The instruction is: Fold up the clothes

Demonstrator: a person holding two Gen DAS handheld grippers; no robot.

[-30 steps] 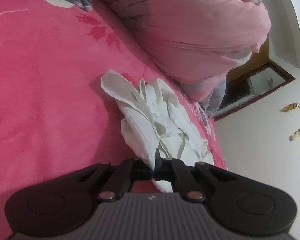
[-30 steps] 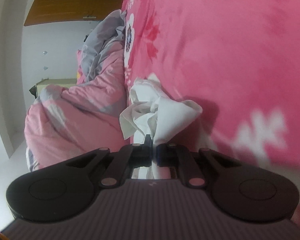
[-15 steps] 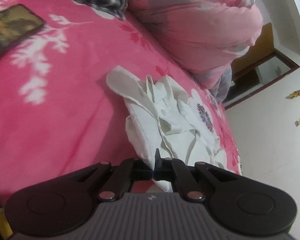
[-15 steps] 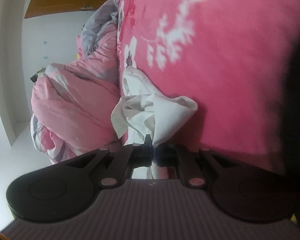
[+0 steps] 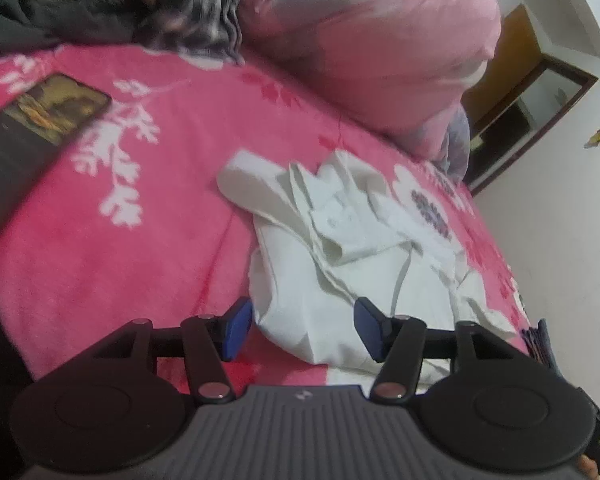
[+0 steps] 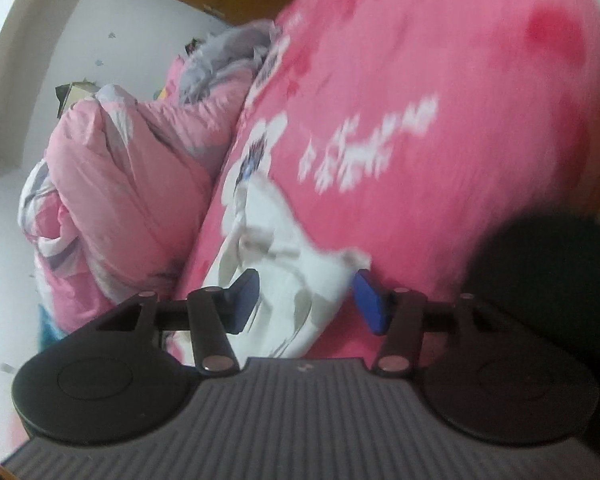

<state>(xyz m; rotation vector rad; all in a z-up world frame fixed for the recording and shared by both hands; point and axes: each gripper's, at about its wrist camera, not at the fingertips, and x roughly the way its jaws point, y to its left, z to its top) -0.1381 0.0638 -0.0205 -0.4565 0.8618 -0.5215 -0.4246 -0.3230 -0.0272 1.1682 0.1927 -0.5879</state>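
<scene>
A crumpled white shirt (image 5: 340,240) with a buttoned collar lies on the pink flowered blanket (image 5: 120,220). My left gripper (image 5: 302,330) hovers at its near edge, jaws opening, the blue pads apart with cloth lying between them but not pinched. In the right wrist view the same white shirt (image 6: 276,272) lies under my right gripper (image 6: 308,300), whose jaws are also opening; cloth sits between its blue pads without being pressed. That view is blurred by motion.
A dark phone (image 5: 32,136) lies on the blanket at left. A bunched pink quilt (image 5: 380,48) and a plaid garment (image 5: 204,12) sit at the far side. A dark shape (image 6: 548,272) fills the right of the right wrist view. The bed edge meets a white wall (image 5: 560,220).
Both grippers were shut on the shirt's edge and pulled it along the blanket; now both have opened and let the cloth go. The shirt lies flatter.
</scene>
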